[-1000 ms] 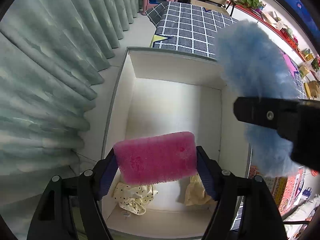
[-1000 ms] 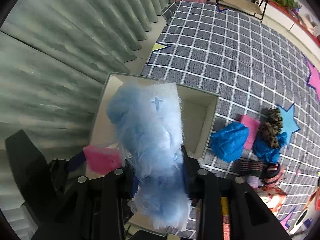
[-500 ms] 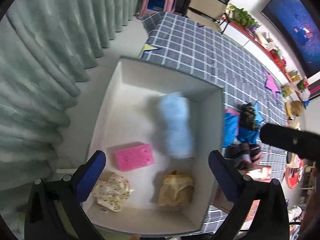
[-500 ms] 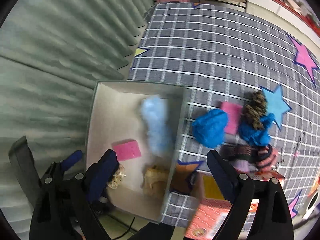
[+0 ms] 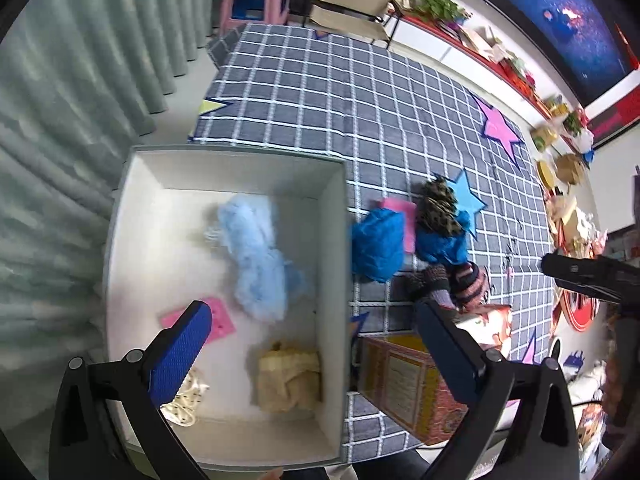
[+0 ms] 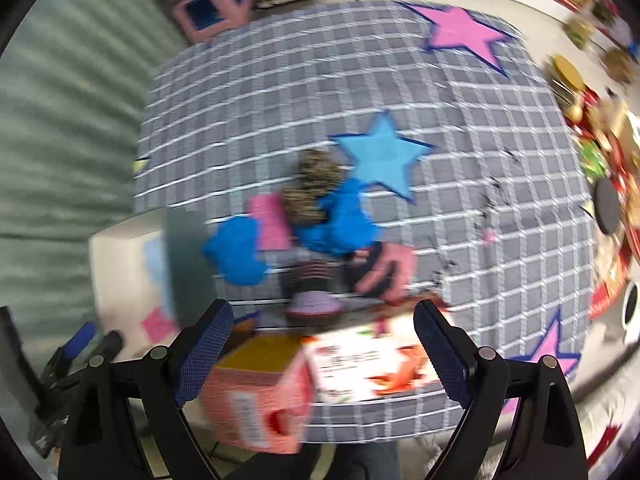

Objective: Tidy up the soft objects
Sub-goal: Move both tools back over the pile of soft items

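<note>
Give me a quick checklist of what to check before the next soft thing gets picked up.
1. Left gripper empty, jaws wide: ok.
2. Right gripper empty, jaws wide: ok.
3. Fluffy blue piece and pink sponge lie inside the white box: ok.
4. Soft things left on the checked rug, such as the blue cloth: ok.
5. Right wrist view sharp enough to aim: not ok, blurred.

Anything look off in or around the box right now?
Nothing stands out. The pale blue fluffy piece and pink sponge lie loose in the white box; more soft items wait on the checked mat.
</note>
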Action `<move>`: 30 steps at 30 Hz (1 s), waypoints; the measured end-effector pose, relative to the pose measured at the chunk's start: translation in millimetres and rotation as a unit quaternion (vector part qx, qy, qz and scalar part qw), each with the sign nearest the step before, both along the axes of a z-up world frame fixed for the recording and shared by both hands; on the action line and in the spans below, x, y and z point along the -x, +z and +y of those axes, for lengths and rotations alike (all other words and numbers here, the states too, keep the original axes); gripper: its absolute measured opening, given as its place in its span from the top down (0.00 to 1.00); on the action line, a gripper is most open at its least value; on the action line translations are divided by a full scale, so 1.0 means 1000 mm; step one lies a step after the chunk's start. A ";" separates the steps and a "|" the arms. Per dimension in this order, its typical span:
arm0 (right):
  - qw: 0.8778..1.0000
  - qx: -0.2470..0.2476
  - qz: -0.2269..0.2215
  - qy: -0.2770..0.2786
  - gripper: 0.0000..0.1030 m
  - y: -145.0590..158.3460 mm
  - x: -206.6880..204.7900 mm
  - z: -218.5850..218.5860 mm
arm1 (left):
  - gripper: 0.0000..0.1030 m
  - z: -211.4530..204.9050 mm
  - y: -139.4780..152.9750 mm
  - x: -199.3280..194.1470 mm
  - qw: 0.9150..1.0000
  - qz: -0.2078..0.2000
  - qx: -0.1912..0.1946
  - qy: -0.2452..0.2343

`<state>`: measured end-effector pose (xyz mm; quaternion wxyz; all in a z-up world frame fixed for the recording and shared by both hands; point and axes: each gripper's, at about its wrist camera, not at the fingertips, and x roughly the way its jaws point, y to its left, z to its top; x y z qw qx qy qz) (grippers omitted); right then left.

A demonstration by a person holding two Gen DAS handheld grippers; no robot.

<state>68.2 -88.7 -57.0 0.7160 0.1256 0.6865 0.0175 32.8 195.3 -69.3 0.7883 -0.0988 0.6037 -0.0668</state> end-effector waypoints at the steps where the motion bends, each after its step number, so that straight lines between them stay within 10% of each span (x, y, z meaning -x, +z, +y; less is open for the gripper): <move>1: 1.000 0.006 0.007 -0.006 0.10 -0.007 0.001 -0.007 | 0.00 -0.004 0.000 -0.001 1.000 0.002 -0.001 -0.003; 21: 0.993 0.004 0.090 0.070 0.10 -0.166 -0.068 0.019 | 0.00 -0.068 0.008 -0.032 0.997 0.047 -0.055 -0.025; 30: 0.996 0.023 0.086 0.014 0.01 -0.178 -0.058 -0.067 | 0.00 -0.137 0.002 -0.066 0.994 0.057 -0.055 -0.079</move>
